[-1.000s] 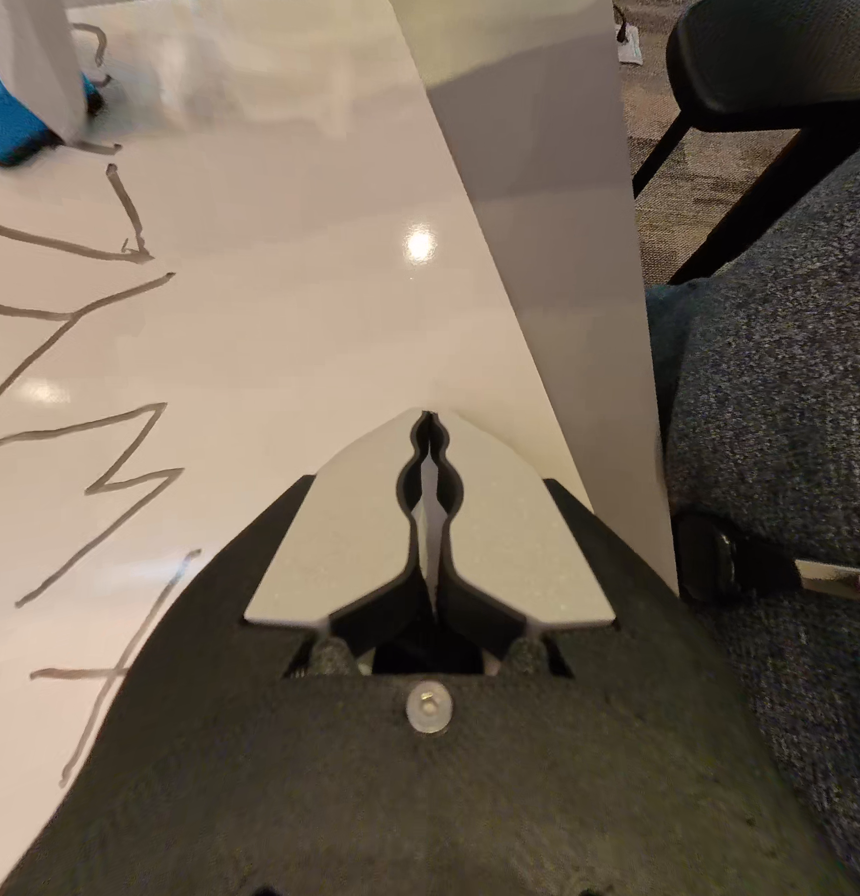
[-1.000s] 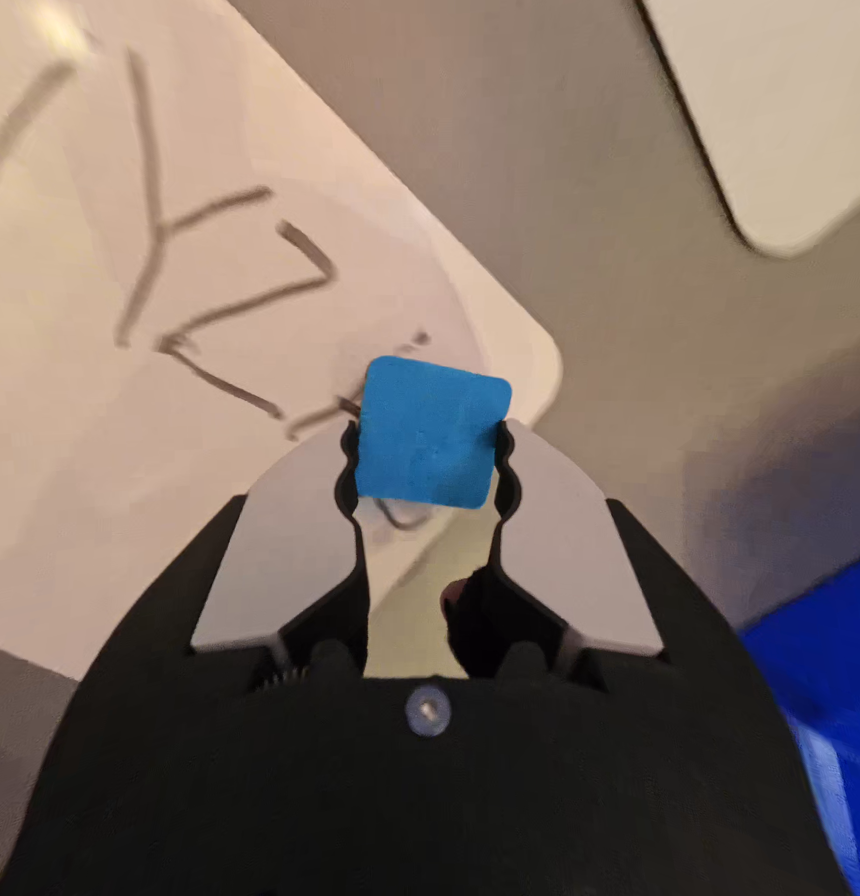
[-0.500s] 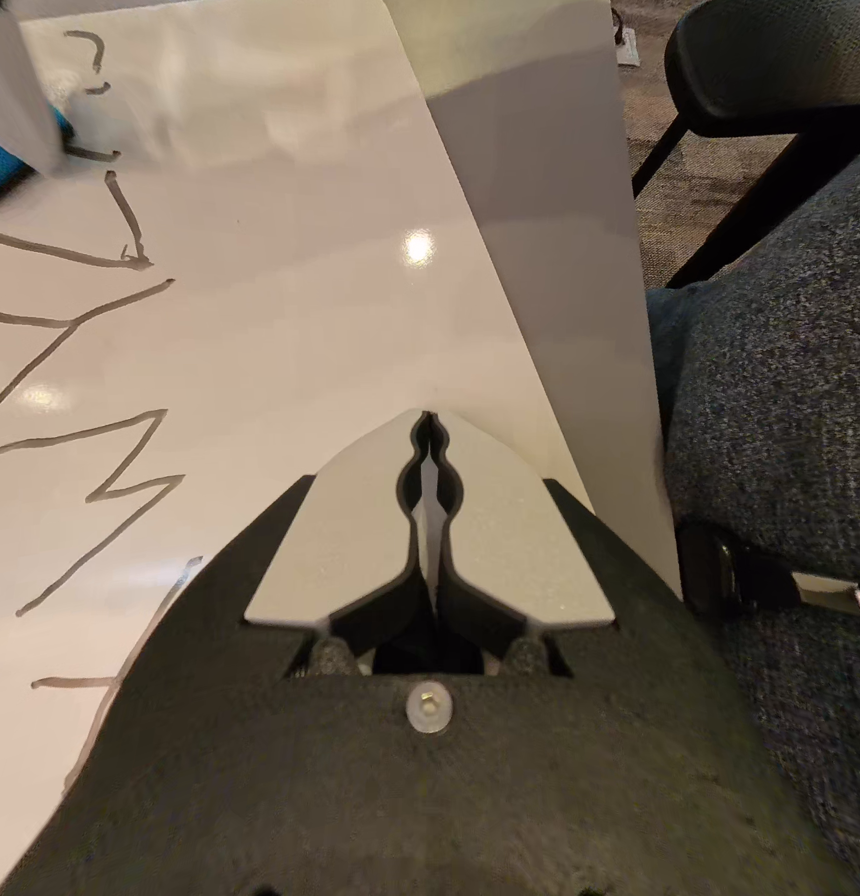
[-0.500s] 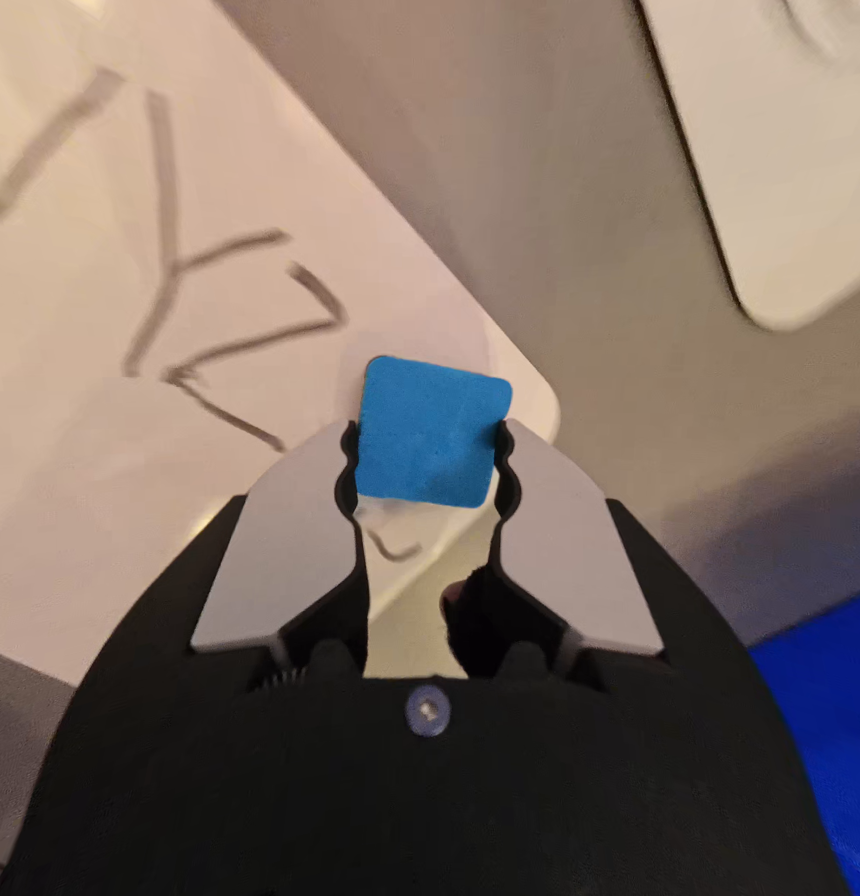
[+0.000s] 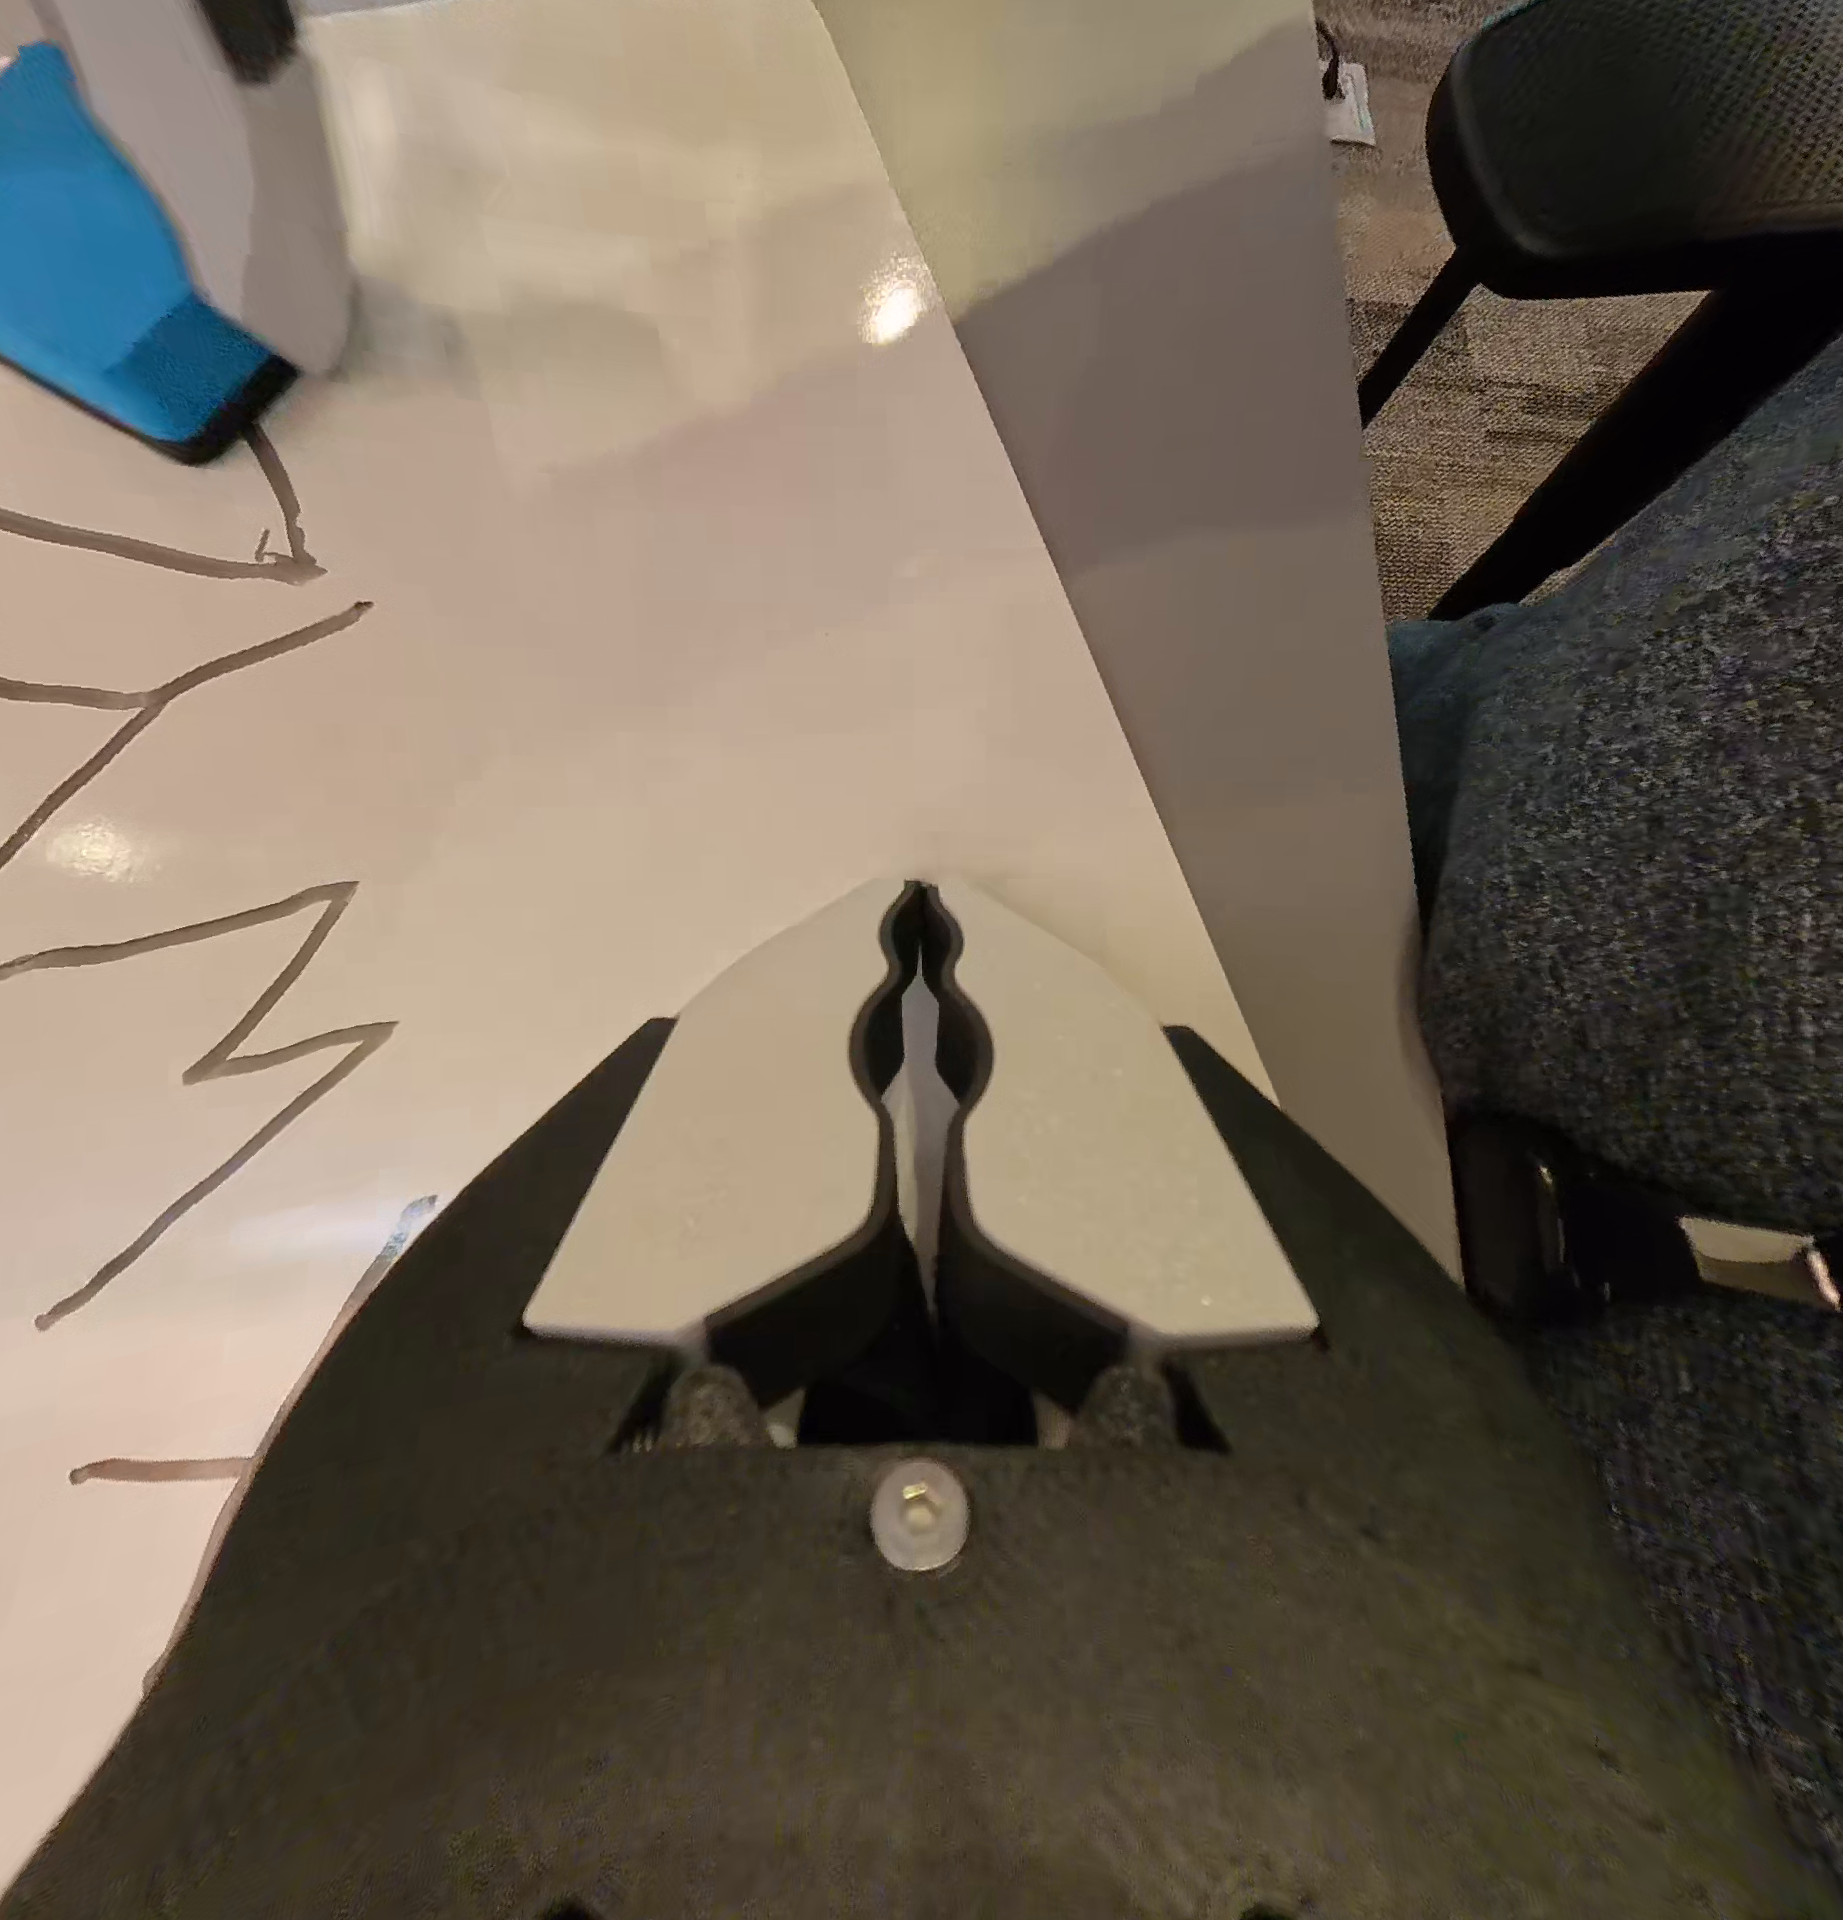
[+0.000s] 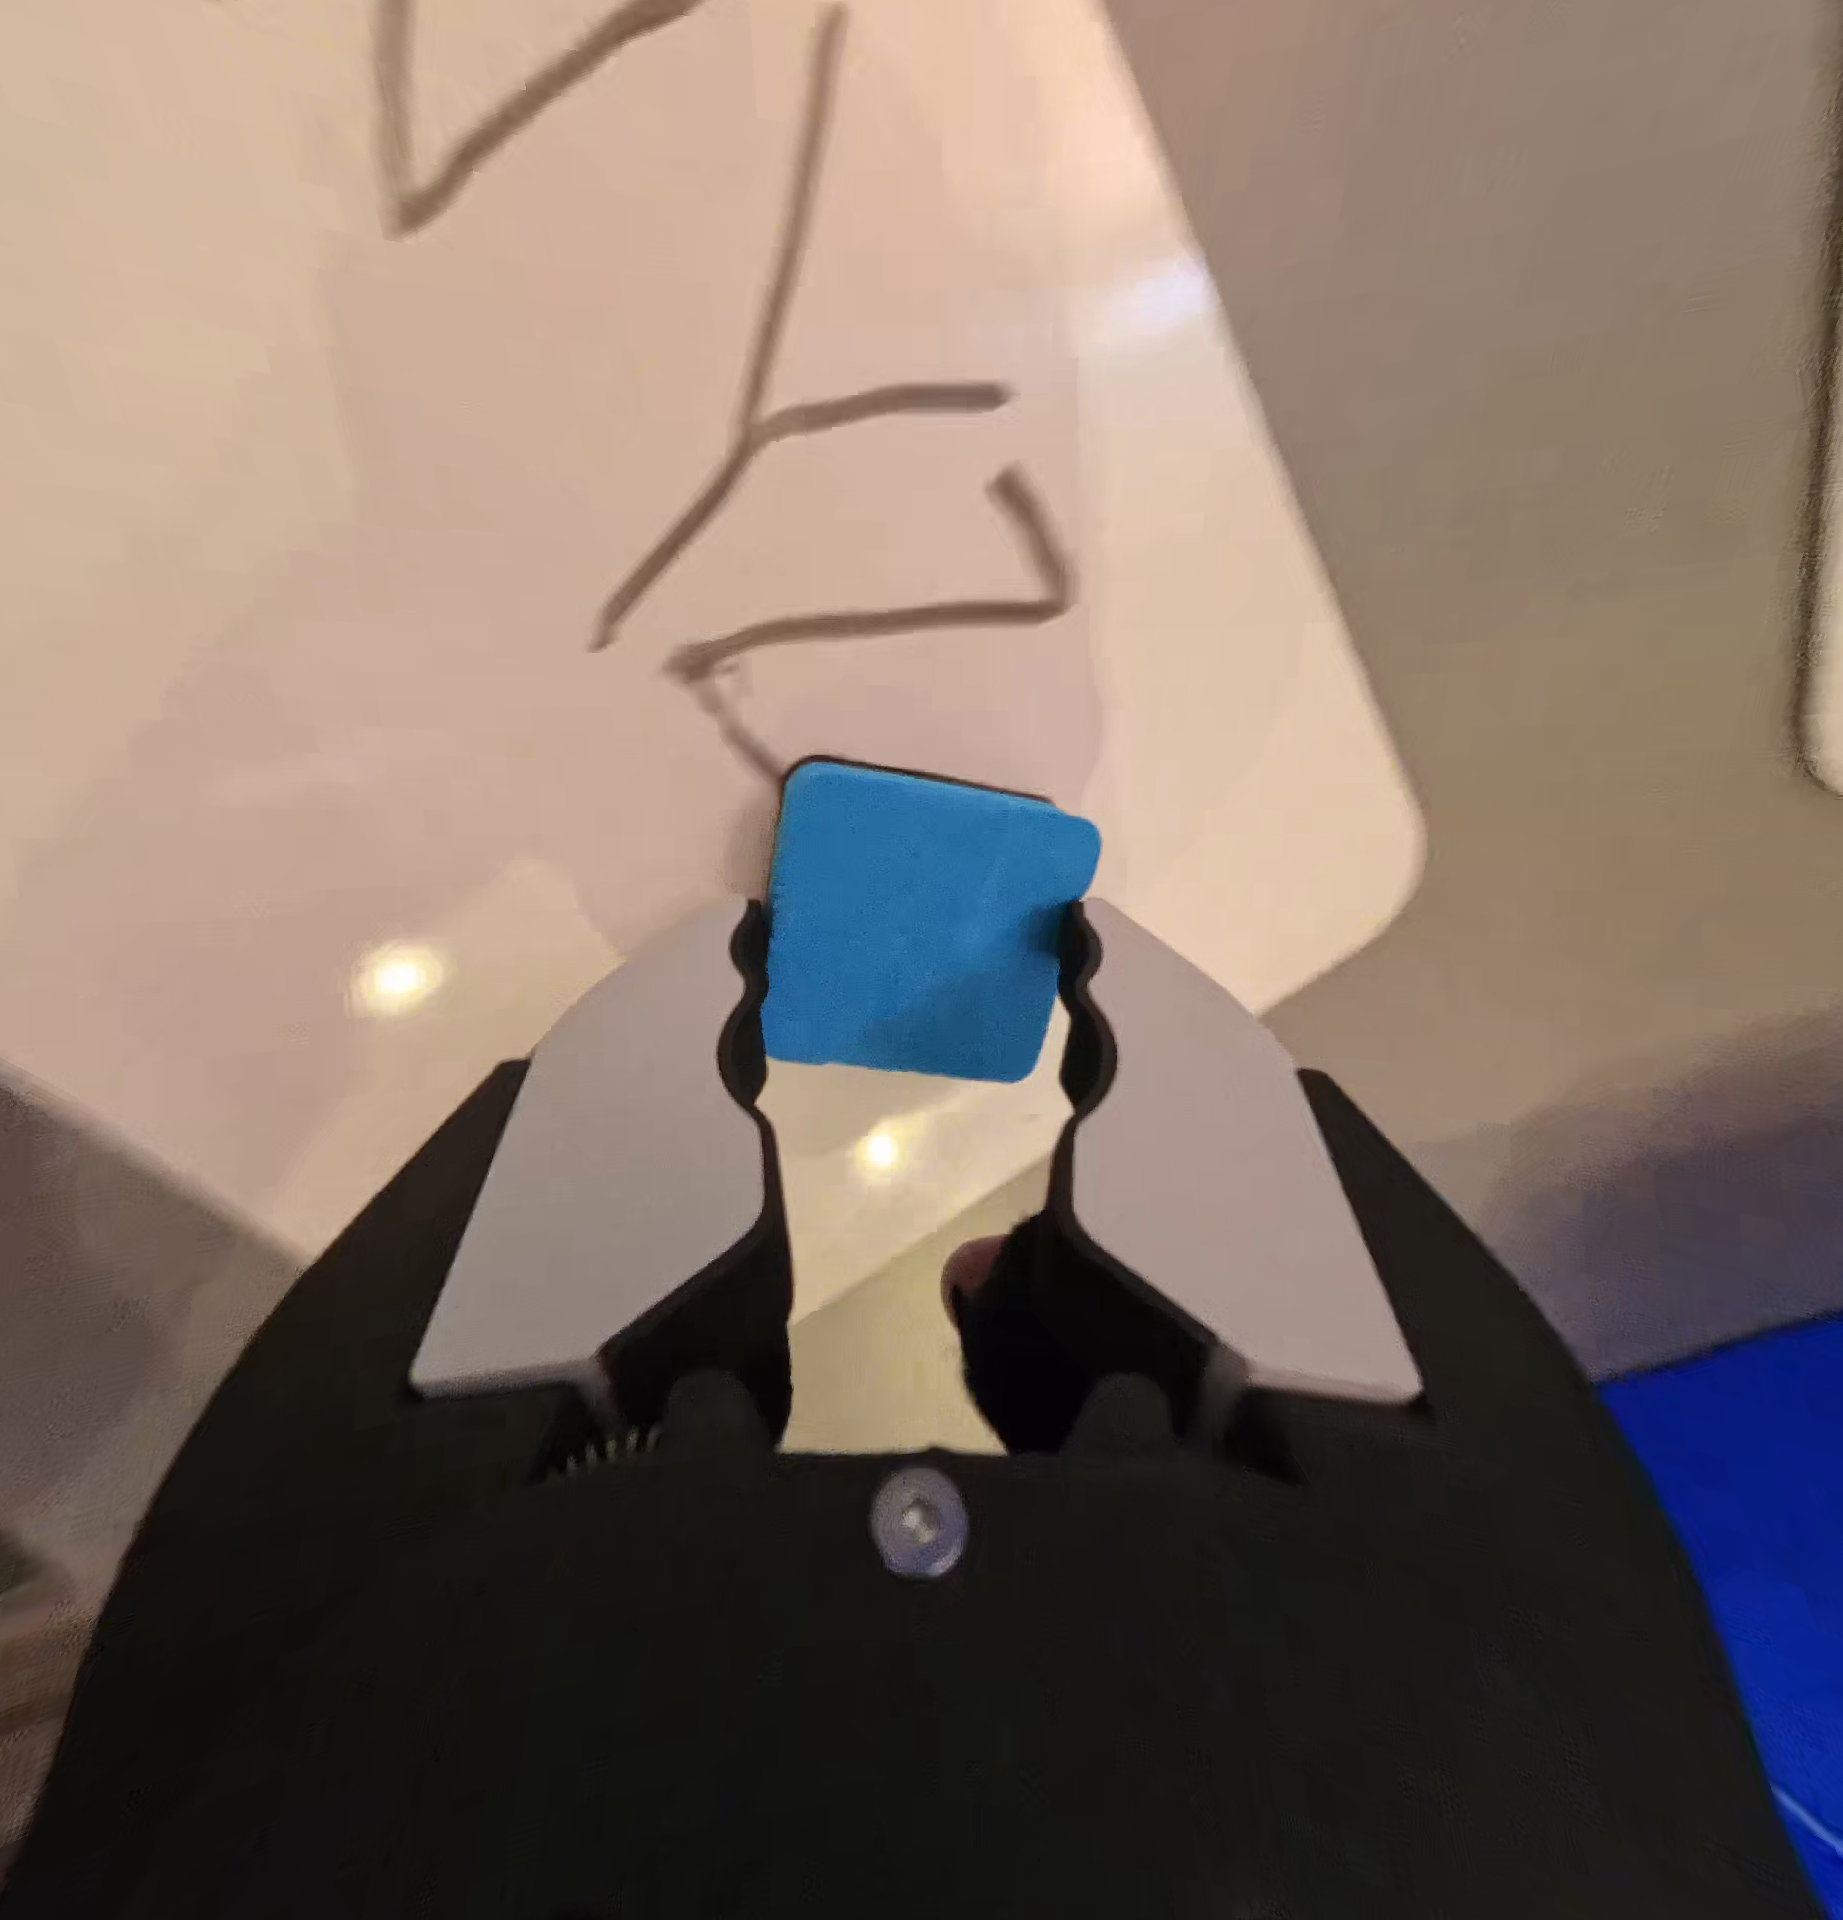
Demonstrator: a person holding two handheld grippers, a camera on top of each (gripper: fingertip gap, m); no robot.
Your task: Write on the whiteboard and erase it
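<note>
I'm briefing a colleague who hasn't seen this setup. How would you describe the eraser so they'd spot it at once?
Start at the white whiteboard with dark marker strokes. Near its rounded corner, the right gripper clamps a small square eraser between its pads. It is the only bright blue foam block on the board, with a thin black layer facing the surface.

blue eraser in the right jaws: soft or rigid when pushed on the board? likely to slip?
The blue eraser looks like matte foam, so it is probably light and slightly squashy under the right gripper. That rough texture probably resists slipping. It sits skewed between the jaws, so a hard push across the whiteboard could twist it. The dark layer at its far edge may be felt.
</note>
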